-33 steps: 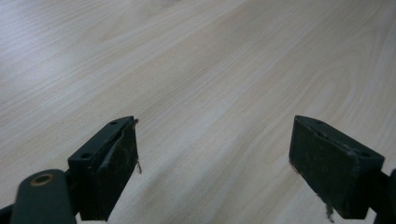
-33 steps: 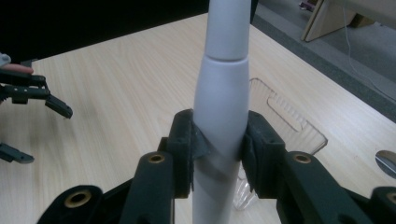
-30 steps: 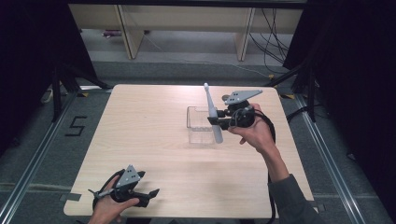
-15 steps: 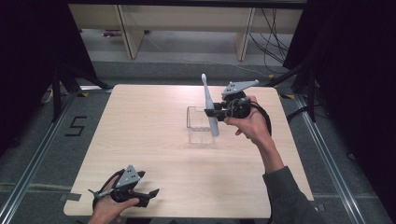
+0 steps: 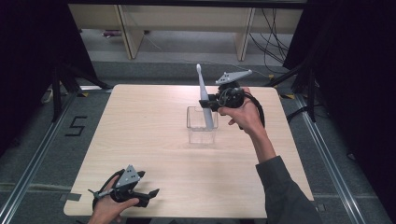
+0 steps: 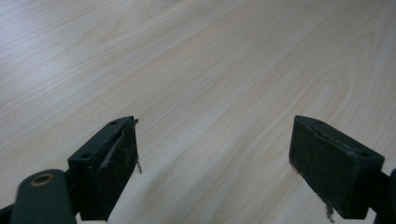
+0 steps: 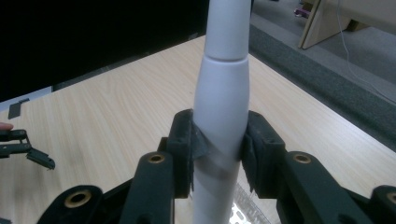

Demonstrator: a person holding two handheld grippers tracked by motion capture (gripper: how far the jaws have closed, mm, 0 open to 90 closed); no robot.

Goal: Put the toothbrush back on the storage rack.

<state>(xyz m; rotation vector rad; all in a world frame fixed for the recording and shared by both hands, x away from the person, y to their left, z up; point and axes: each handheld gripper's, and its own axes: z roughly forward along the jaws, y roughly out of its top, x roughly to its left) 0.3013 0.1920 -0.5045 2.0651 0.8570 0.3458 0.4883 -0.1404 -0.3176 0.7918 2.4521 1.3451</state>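
A white electric toothbrush (image 5: 204, 100) stands nearly upright above a clear plastic box (image 5: 201, 125) at the table's middle right, its lower end down at the box and its head pointing up. My right gripper (image 5: 211, 103) is shut on its handle; in the right gripper view both black pads squeeze the white body of the toothbrush (image 7: 220, 116). My left gripper (image 5: 148, 195) rests at the table's near left corner, held by a hand, and its jaws stand wide apart with only bare wood between the pads (image 6: 119, 165).
The light wooden table (image 5: 154, 126) has open surface between the two hands. Dark curtains flank it left and right, and wooden shelving legs (image 5: 126, 28) stand behind. A cable loops from the right gripper.
The right gripper has carried the toothbrush a little toward the far side and up, tilting it from slanted to nearly upright over the box. The left gripper has stayed put.
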